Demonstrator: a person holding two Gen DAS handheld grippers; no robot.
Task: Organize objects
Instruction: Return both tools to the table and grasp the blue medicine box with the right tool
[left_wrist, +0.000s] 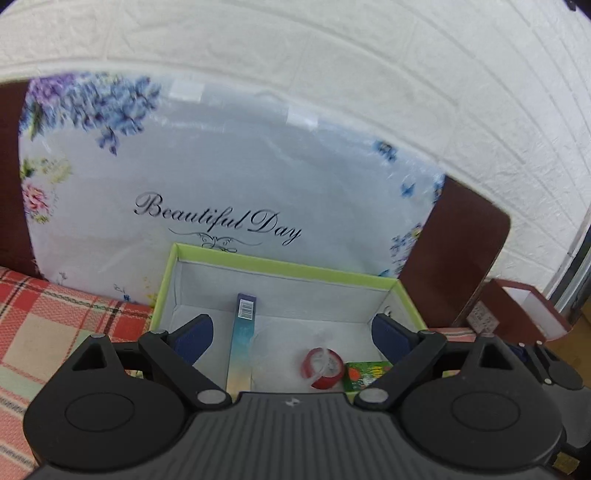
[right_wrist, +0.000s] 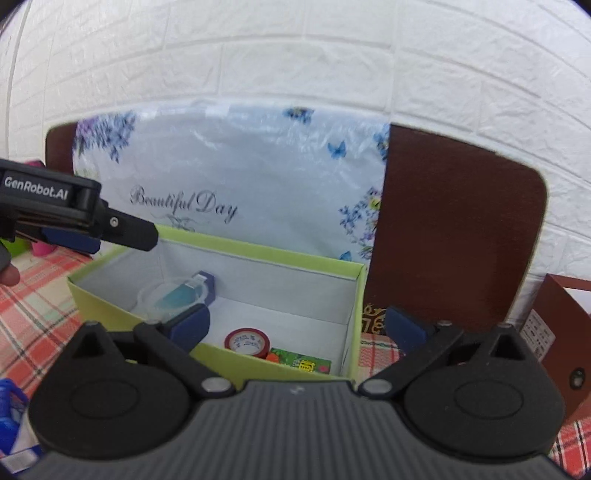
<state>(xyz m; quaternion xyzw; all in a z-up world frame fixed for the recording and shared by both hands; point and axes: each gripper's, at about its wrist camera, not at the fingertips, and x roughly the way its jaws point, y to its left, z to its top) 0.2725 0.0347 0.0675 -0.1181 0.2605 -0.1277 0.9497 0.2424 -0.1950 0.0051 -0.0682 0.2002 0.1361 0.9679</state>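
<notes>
A white brick-pattern wall (right_wrist: 295, 55) fills the background. In front of it a dark brown board (right_wrist: 454, 229) stands upright, and a floral "Beautiful Day" panel (left_wrist: 229, 177) leans against it. My worktop wears a red plaid cloth (left_wrist: 48, 317).

On the cloth, just in front of the panel, sits the green-edged open box (right_wrist: 221, 363) with a white interior. To its right stands a brown box (right_wrist: 561, 332) with a label on its side.

My left tool (left_wrist: 291, 334) hovers over the green-edged box, its blue-padded fingers wide apart and holding nothing. My right tool (right_wrist: 297, 325) hangs over the near wall of the same box, fingers likewise spread and empty.

Inside the box, a long blue-gradient carton (left_wrist: 242, 343) with a barcode lies toward the left end, beside a clear plastic lid (right_wrist: 166, 295); from the right wrist view the lid overlaps it. Toward the right end lies a red tape roll (right_wrist: 246, 341), and just beside that a small green packet (right_wrist: 299, 362).
</notes>
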